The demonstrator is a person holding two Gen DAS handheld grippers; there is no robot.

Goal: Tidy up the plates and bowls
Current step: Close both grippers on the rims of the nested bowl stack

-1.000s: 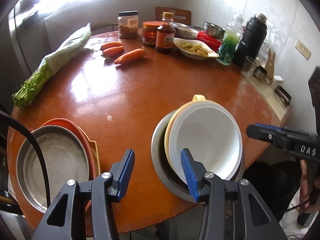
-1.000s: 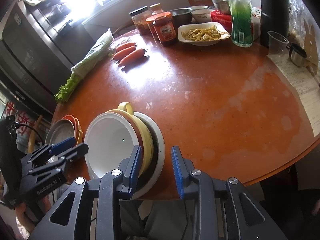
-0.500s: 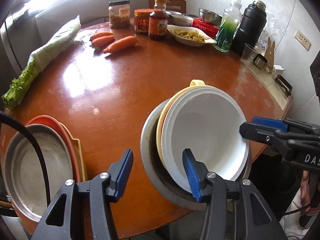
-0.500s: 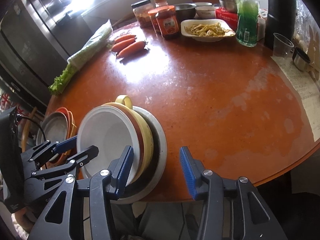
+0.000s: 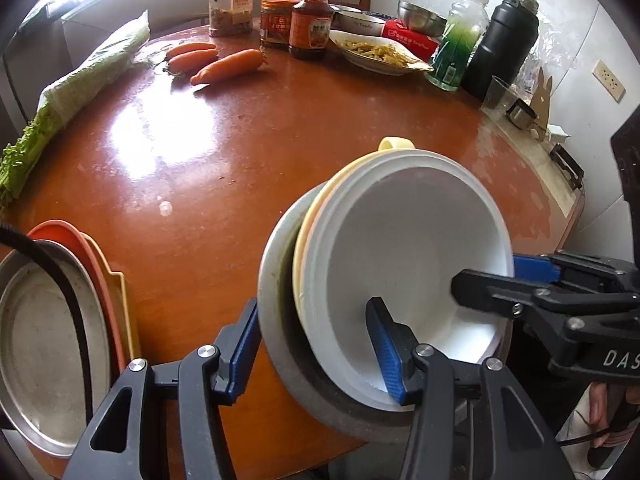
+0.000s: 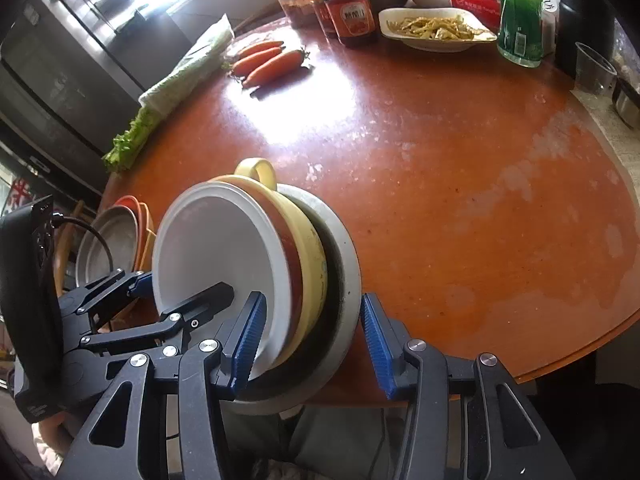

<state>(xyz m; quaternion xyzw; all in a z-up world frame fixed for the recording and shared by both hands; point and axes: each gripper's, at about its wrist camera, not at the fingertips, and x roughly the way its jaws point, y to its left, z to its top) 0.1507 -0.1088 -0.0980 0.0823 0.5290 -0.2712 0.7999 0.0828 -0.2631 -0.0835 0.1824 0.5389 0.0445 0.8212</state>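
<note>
A nested stack stands at the table's near edge: a white bowl point(image 5: 404, 256) inside a yellow handled bowl point(image 5: 394, 145), on a grey metal plate point(image 5: 276, 280). My left gripper point(image 5: 316, 344) is open, its jaws astride the stack's near-left rim. My right gripper point(image 6: 312, 344) is open and straddles the stack's rims from the other side, around the white bowl point(image 6: 216, 248), the yellow bowl point(image 6: 308, 256) and the grey plate point(image 6: 348, 272). A second stack, a steel plate point(image 5: 44, 340) over orange plates point(image 5: 80, 240), lies at the left edge.
At the far side lie carrots point(image 5: 224, 64), a bagged leafy vegetable point(image 5: 88, 76), sauce jars point(image 5: 312, 20), a dish of food point(image 5: 380, 52), a green bottle point(image 5: 456, 52) and a black flask point(image 5: 504, 44). A plastic cup point(image 6: 592, 68) stands at the right.
Both grippers have moved in on the bowl stack, and their jaws now straddle its rims from opposite sides. The right gripper has opened wider.
</note>
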